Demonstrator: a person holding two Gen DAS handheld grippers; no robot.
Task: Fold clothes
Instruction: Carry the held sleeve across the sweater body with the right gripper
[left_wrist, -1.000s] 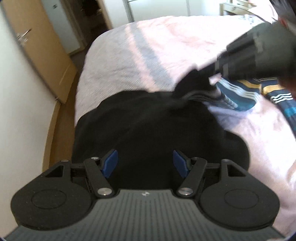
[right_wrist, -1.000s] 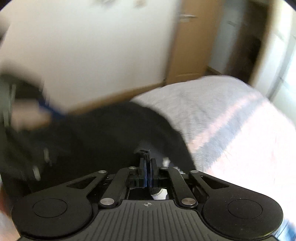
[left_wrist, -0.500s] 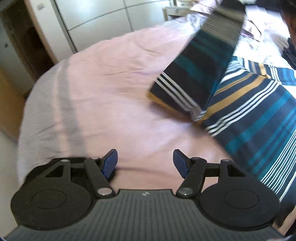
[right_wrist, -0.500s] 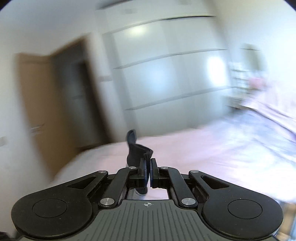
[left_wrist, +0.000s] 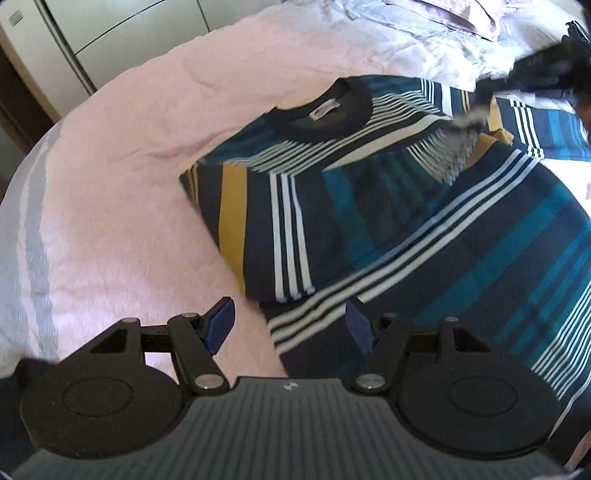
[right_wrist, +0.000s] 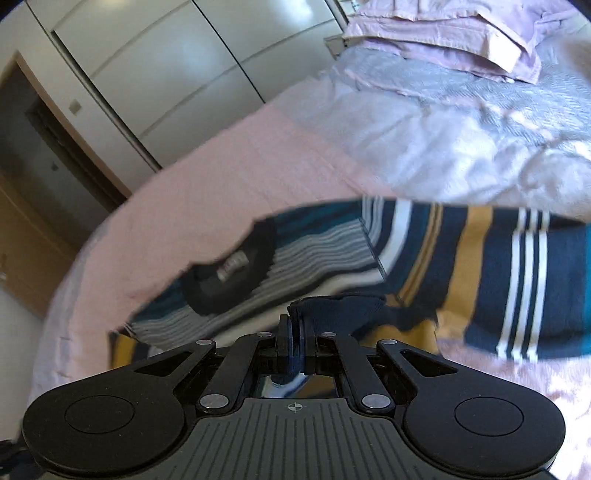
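Striped sweater (left_wrist: 388, 206): it lies spread on the pink bedcover (left_wrist: 122, 177), in the middle and right part of the left wrist view. The stripes are dark blue, teal, white and mustard yellow.
Collar (left_wrist: 328, 118): black and round, with a small white label inside. It is at the far end of the sweater, turned toward the wardrobe.
Left sleeve area: one sleeve is folded over the body of the sweater and its striped end reaches near the left gripper.
Left gripper (left_wrist: 290, 326): its blue pads stand well apart and nothing is between them. It hangs over the near edge of the sweater, where the cloth meets the bare bedcover.
Right gripper (right_wrist: 295, 332): its jaws are pressed together on a dark blue fold of the sweater (right_wrist: 343, 306), which bunches just in front of the pads.
Right gripper seen from the left camera (left_wrist: 543, 70): blurred, at the far right, with a piece of striped cloth hanging under it.
Bedcover, far side: it becomes pale lilac and wrinkled, and folded lilac bedding (right_wrist: 443, 40) lies at the far right.
Wardrobe (right_wrist: 166, 66): white doors stand beyond the bed on the far left.
Doorway (right_wrist: 62, 155): dark, to the left of the wardrobe.
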